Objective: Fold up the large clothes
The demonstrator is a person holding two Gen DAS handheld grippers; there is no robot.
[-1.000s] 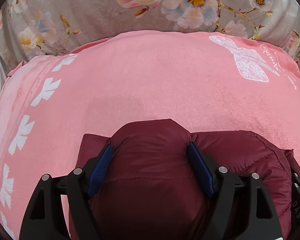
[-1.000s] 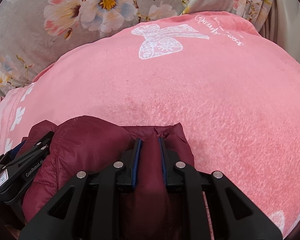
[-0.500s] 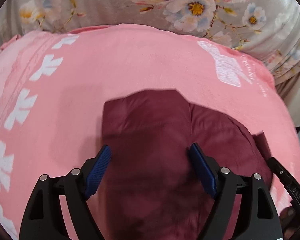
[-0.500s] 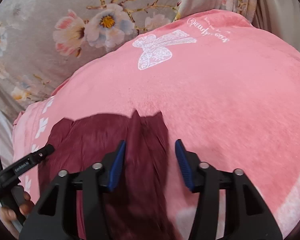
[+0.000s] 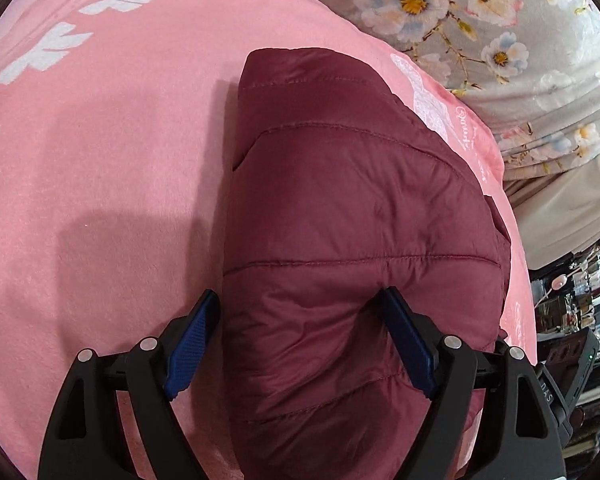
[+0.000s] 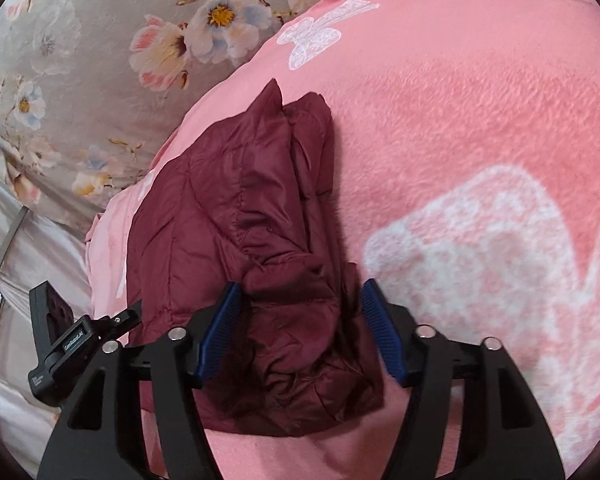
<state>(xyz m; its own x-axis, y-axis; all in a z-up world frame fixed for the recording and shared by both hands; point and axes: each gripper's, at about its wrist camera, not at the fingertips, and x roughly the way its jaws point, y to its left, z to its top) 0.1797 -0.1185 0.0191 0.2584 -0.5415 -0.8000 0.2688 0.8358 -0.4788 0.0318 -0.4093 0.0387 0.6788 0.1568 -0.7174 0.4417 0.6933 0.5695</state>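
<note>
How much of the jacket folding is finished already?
Most of it looks done: the maroon puffer jacket lies as a compact folded bundle on the pink blanket. In hand: the right gripper is opening, its pads apart around the jacket's near end; the left gripper stands wide over it. Left: pulling both grippers away, perhaps tidying the pointed corners at the far end.

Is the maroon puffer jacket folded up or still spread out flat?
Folded: the maroon puffer jacket lies as a compact, layered bundle on the pink blanket, its stacked edges visible in the right wrist view.
</note>
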